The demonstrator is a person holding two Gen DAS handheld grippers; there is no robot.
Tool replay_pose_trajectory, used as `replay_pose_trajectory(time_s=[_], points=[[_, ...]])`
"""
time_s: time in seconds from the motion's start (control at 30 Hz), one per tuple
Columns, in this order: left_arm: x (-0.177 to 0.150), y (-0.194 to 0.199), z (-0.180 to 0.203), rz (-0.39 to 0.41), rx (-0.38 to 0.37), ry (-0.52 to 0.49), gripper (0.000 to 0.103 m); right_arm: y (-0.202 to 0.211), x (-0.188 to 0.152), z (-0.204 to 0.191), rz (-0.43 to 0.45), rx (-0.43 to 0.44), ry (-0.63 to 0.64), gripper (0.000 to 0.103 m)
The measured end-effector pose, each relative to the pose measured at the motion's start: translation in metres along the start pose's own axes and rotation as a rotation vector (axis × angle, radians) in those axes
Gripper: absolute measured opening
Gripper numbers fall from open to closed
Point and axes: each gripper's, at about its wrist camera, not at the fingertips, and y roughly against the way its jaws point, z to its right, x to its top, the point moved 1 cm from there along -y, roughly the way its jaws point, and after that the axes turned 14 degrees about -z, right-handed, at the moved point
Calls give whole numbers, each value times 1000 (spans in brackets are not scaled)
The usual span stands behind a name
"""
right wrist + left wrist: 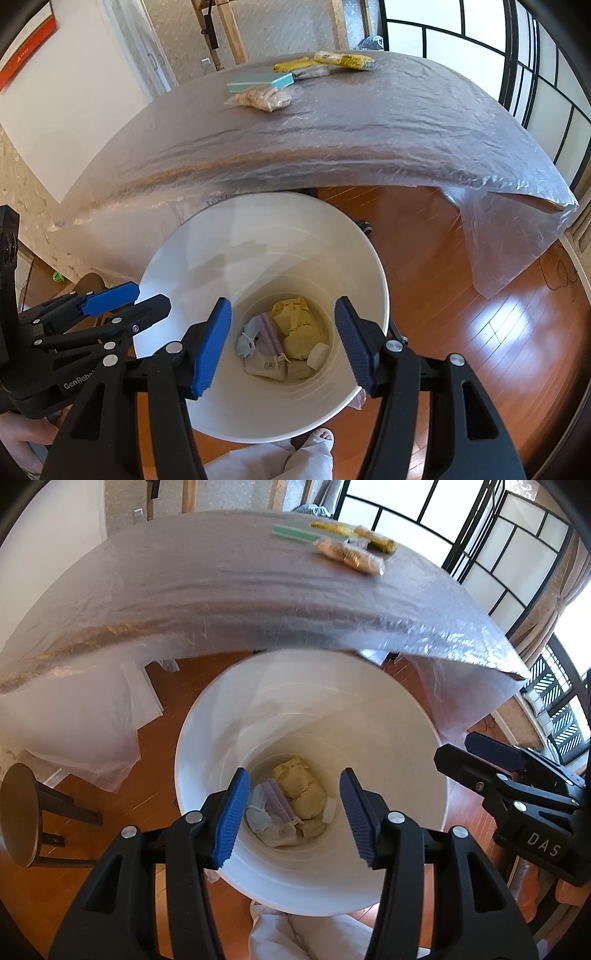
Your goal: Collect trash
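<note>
A white bin (pixel 229 716) (pixel 207 254) stands on the wood floor in front of the table. At its bottom lie crumpled yellow paper (pixel 301 788) (pixel 299 330), a purple wrapper (pixel 277 799) (pixel 267 334) and a light blue scrap (pixel 258 818) (pixel 246 341). My left gripper (pixel 295 816) is open and empty above the bin; it also shows at the left of the right wrist view (pixel 144 301). My right gripper (pixel 282 345) is open and empty above the bin; it shows at the right of the left wrist view (pixel 480 753).
The table (pixel 221 590) (pixel 369 129) is covered in clear plastic. On its far side lie yellow packets (pixel 373 539) (pixel 343 59), a teal box (pixel 295 533) (pixel 258 82) and a clear snack bag (pixel 347 554) (pixel 258 99). A dark round stool (pixel 18 812) stands at the left.
</note>
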Motion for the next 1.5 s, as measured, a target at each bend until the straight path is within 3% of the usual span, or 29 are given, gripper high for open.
replay_pose_trajectory(time_s=[0.1, 0.17, 0.27, 0.47, 0.57, 0.8, 1.17, 1.5], points=[[1, 17, 5, 38, -1, -6, 52, 16, 3, 3, 35, 14, -10, 58], [3, 32, 9, 76, -10, -11, 61, 30, 8, 7, 70, 13, -11, 58], [12, 53, 19, 138, -6, -34, 65, 48, 19, 15, 114, 6, -14, 58], [39, 70, 42, 180, 0, -92, 87, 81, 48, 40, 187, -20, -11, 77], [53, 69, 47, 190, 31, -103, 88, 90, 64, 54, 215, -21, -19, 80], [76, 59, 57, 194, 21, -103, 88, 86, 98, 60, 219, -27, -23, 80], [138, 29, 55, 140, -6, -224, 88, 48, 181, 48, 197, -72, -10, 84], [180, 4, 53, 92, -54, -280, 88, 4, 267, 57, 157, -48, -120, 86]])
